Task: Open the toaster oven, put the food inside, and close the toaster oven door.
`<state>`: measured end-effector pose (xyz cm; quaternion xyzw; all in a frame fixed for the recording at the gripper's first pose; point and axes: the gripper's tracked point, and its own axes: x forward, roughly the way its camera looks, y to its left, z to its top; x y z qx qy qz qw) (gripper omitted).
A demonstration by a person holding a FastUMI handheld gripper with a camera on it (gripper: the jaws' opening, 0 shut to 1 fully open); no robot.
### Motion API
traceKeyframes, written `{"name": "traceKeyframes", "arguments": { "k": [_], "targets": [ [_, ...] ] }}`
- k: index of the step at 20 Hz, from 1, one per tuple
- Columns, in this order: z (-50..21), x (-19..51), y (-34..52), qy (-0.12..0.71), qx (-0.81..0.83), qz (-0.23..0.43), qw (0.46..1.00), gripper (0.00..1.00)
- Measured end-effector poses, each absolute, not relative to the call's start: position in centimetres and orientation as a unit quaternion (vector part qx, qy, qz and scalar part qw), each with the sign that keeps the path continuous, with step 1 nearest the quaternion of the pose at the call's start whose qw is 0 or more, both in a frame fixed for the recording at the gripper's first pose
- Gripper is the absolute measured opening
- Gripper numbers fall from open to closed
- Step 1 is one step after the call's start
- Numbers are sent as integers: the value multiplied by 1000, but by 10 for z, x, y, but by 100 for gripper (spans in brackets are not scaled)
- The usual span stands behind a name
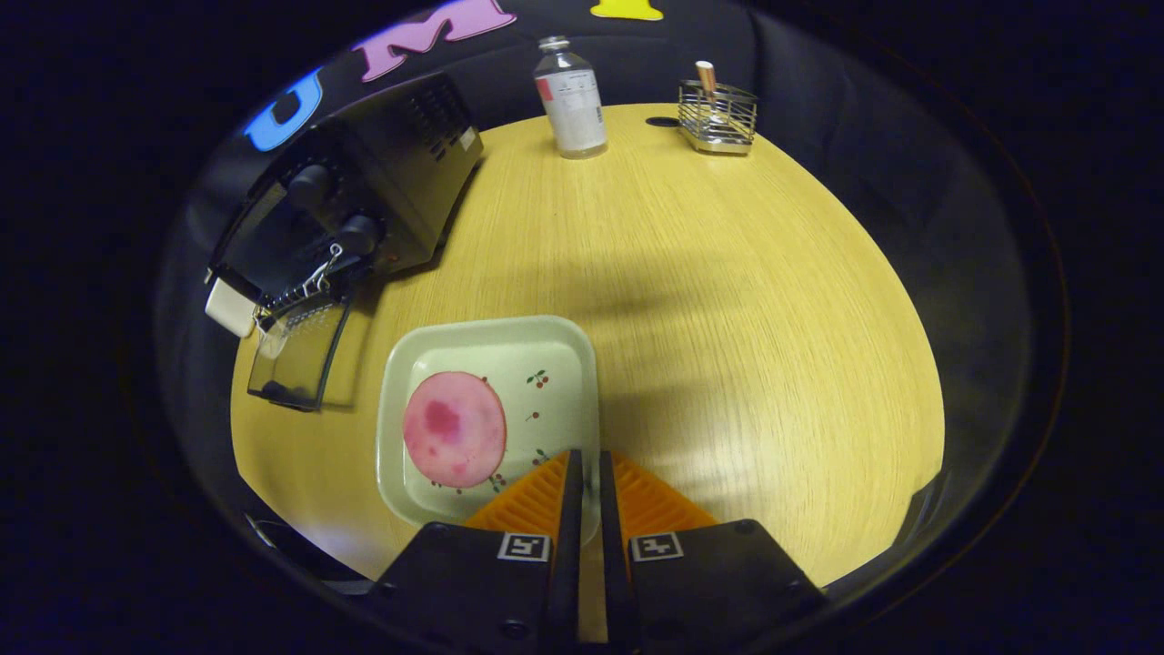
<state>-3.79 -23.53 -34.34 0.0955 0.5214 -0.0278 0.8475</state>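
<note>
Worktop [727, 300]: pale yellow wood grain, rounded, with dark booth cloth behind it.
Toaster oven [364, 196]: black, at the far left of the worktop, set at an angle; two knobs show on its front.
Oven door [300, 350]: glass, folded down flat toward the near side, so the oven stands open; a wire rack shows at the mouth.
Plate [546, 350]: pale green, square with rounded corners, small cherry prints, just right of the open door and just ahead of the fingers.
Food [454, 428]: round pink slice with a darker blotch, lying on the left half of the plate.
Gripper [584, 464]: fingers nearly together with a thin gap, the plate's right rim running between the tips; whether both press on it cannot be told.
Bottle [571, 98]: clear, labelled, upright at the far edge.
Wire basket [717, 116]: metal, right of the bottle, holding a stick-like thing.
</note>
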Motion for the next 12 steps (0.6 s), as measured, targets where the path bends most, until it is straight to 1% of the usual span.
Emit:
{"name": "traceKeyframes", "arguments": {
  "k": [3,4,5,6,9,12],
  "targets": [
    [-341,-38,-232,514,84,-19,853,14],
    [-340,-38,-228,514,96,-13,852,12],
    [-341,-38,-222,519,122,-9,846,11],
    [-343,-41,-216,523,149,-7,839,8],
    [-342,-47,-211,523,202,-7,828,6],
    [-334,-53,-205,516,286,-34,807,6]
  ]
}}
